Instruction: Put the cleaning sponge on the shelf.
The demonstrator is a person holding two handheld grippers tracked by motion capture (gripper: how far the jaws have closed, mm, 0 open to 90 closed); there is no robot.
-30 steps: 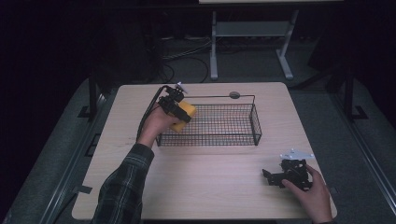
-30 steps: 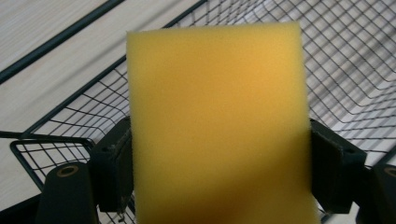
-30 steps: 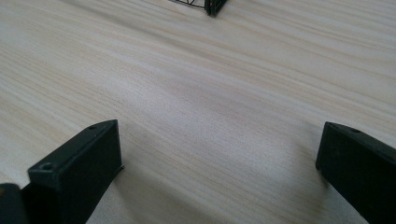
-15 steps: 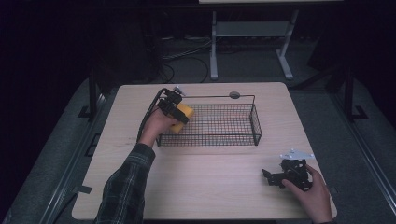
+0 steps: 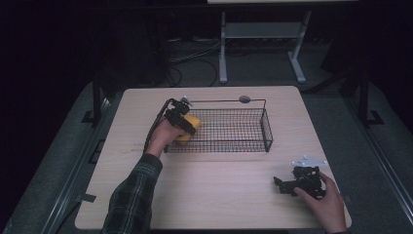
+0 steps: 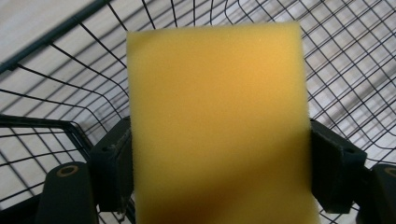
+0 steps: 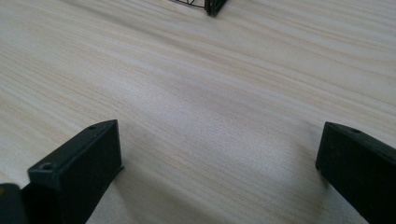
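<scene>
We count one yellow sponge, one black wire basket, one desk, and two tongs: left, right.

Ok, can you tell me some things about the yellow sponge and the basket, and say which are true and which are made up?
1. The left gripper holds the yellow sponge between its fingers. True.
2. The sponge is at the right end of the wire basket. False: it is at the basket's left end.
3. The right gripper is squeezing a sponge too. False: its fingers are wide apart, with nothing but bare table between them.
4. The right gripper is near the table's front right corner, away from the basket. True.
5. The basket is full of toys. False: apart from the sponge at its left end, the mesh looks empty.
</scene>
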